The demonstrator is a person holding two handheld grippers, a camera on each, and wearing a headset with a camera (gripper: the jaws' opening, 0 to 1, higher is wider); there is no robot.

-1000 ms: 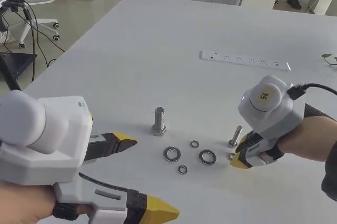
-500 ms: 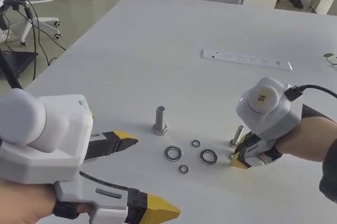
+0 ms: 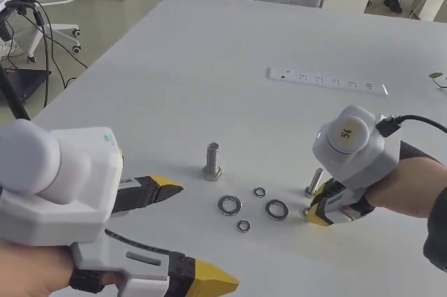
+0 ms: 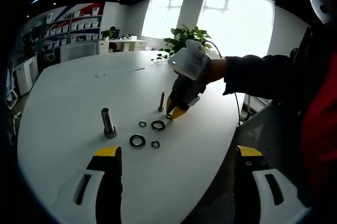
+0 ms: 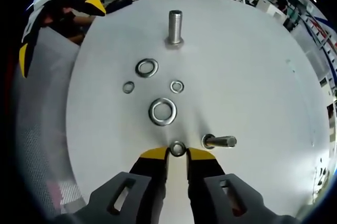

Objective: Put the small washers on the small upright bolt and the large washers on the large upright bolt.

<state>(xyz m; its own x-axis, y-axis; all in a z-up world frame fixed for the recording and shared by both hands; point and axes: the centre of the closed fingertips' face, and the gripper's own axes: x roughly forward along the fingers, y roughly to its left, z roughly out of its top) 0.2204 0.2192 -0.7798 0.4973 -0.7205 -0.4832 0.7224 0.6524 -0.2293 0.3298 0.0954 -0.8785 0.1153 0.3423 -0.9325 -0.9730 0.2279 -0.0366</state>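
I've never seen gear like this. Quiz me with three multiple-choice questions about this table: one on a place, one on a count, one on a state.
1. Where are the right hand-held gripper's tips? A) beside the small bolt B) raised high in the air C) far from every bolt
2. How many washers are in sight? A) three B) five C) eight
3. How do the left hand-held gripper's jaws stand? A) wide open B) shut tight on nothing C) shut on a washer
Answers: 1 A, its jaws close on a small washer beside that bolt. 2 B, two large washers and three small ones. 3 A, the yellow-tipped jaws stand far apart, holding nothing.
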